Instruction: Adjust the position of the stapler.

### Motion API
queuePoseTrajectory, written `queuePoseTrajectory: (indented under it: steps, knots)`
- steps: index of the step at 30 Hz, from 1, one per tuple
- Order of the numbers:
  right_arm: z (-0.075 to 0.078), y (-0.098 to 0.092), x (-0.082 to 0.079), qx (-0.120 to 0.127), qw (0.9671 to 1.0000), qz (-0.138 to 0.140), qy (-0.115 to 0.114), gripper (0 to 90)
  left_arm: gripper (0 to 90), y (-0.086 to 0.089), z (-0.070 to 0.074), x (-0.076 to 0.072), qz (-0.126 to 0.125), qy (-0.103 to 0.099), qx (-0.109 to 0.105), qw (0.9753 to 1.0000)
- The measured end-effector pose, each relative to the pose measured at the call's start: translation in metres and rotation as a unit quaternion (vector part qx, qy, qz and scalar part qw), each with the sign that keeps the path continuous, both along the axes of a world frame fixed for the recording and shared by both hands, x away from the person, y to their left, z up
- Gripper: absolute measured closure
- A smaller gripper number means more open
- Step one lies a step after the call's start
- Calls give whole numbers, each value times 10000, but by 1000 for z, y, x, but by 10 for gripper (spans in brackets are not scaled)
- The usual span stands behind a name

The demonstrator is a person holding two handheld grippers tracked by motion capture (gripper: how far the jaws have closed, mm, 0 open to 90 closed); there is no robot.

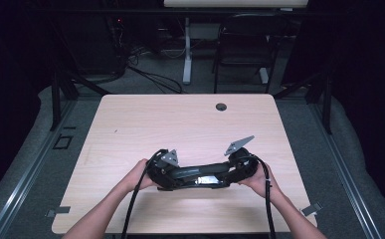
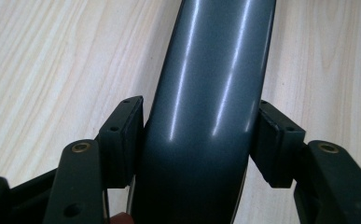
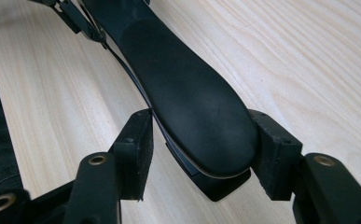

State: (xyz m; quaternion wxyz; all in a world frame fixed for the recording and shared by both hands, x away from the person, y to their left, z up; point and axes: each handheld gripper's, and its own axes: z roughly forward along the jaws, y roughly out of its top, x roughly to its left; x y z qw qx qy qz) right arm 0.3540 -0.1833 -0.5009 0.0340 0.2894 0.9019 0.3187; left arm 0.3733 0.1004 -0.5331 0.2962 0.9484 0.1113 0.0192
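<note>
1. Lying across the lower middle of the high view, a long dark object [image 1: 200,174] spans the gap between the two grippers on a pale wooden table [image 1: 145,119].
2. The left gripper [image 1: 166,172] sits at the lower centre-left of that view, held by the person's left hand [image 1: 138,175]; its grey three-cornered plate [image 1: 169,158] points up and a black cable [image 1: 133,206] trails toward the bottom edge.
3. The right gripper [image 1: 237,170] sits at the lower centre-right, held by the right hand [image 1: 259,180], with its own grey plate [image 1: 239,145] tilted toward the upper right.
4. In the left gripper view, the left gripper [image 2: 199,140] has both jaws pressed against the sides of the dark object [image 2: 211,93], a glossy grey-blue curved bar that runs from the bottom centre to the top of the frame; the gripper is clamped on it.
5. In the right gripper view, the right gripper [image 3: 201,149] is clenched around the rounded matte-black end of the dark object [image 3: 187,98], which stretches away to the upper left of the frame, where the other gripper's jaws hold it.
6. A thin pale edge and a black block show beneath that rounded end, at the lower centre.
7. A small round grommet [image 1: 221,106] sits near the table's far edge, in the upper middle of the high view.
8. A dark chair [image 1: 244,45] stands beyond the table, at the upper right.
</note>
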Motion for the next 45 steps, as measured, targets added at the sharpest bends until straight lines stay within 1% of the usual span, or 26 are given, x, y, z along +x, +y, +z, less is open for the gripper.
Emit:
queuePoseTrajectory:
  steps: [1,3,7,8,10,14,16,18,21,25,27,29,30,32,34,35,36,37,39,41,42,43,44,45]
  knots:
    - [0,-1,0,12,10000,22,-18,450,411,-1,0,1,-25,5,-4,10000]
    - [0,-2,-1,11,10000,-22,-1,452,410,-2,0,3,-68,8,-16,10000]
    - [0,-2,-2,-32,10000,-83,-4,451,406,-3,0,3,-44,-18,-7,10000]
    - [1,-1,-2,-95,9999,-84,-20,450,405,-3,0,3,-45,-18,-17,10000]
    - [1,0,-3,-122,9999,-97,-41,449,406,-2,0,3,-56,-24,-1,10000]
    - [1,1,-4,-115,9998,-133,-54,449,407,-2,-1,4,-88,-15,-27,10000]
    - [2,1,-4,-164,9998,-126,-40,448,406,-2,-1,4,-100,-7,-50,9999]
    - [2,2,-5,-163,9997,-176,-16,447,405,-2,-1,4,-130,-24,-45,9999]
    - [2,2,-5,-174,9997,-182,-28,448,403,-2,-1,4,-114,-8,-61,9999]
    - [1,2,-5,-186,9997,-118,-69,452,392,-4,-2,1,-34,-85,-53,9999]
    - [2,2,-5,-211,9997,-119,-91,452,383,-6,-1,-1,26,-196,42,9998]
    - [2,1,-6,-204,9997,-118,-92,450,368,-8,0,-2,102,-255,6,9996]
    - [2,1,-6,-191,9997,-141,-78,437,342,-8,1,-3,144,-269,-11,9995]
    - [4,2,-7,-191,9993,-282,-145,336,291,-7,4,-5,204,-311,-66,9993]
    - [7,0,-11,-142,9992,-335,-159,271,234,-4,6,-6,315,-306,-130,9990]
    - [9,-1,-13,-124,9991,-363,-186,242,191,-2,8,-7,377,-301,-208,9986]
    - [11,-3,-15,-163,9989,-391,-199,215,150,0,10,-7,445,-277,-287,9982]
    - [12,-5,-17,-155,9988,-422,-214,193,143,3,12,-9,537,-310,-409,9972]
    - [14,-8,-21,-161,9983,-516,-240,158,104,8,17,-11,677,-388,-509,9957]
    - [17,-12,-25,-116,9979,-599,-224,142,69,13,21,-13,867,-443,-668,9930]
    - [18,-13,-27,-90,9976,-638,-241,140,59,16,24,-13,947,-438,-740,9918]
    - [19,-15,-28,-115,9972,-684,-277,126,43,18,26,-13,1009,-438,-799,9907]
    - [20,-15,-29,-145,9968,-732,-293,111,29,19,28,-15,1141,-524,-860,9883]
    - [20,-16,-30,-180,9958,-847,-293,90,22,20,29,-15,1183,-538,-888,9875]
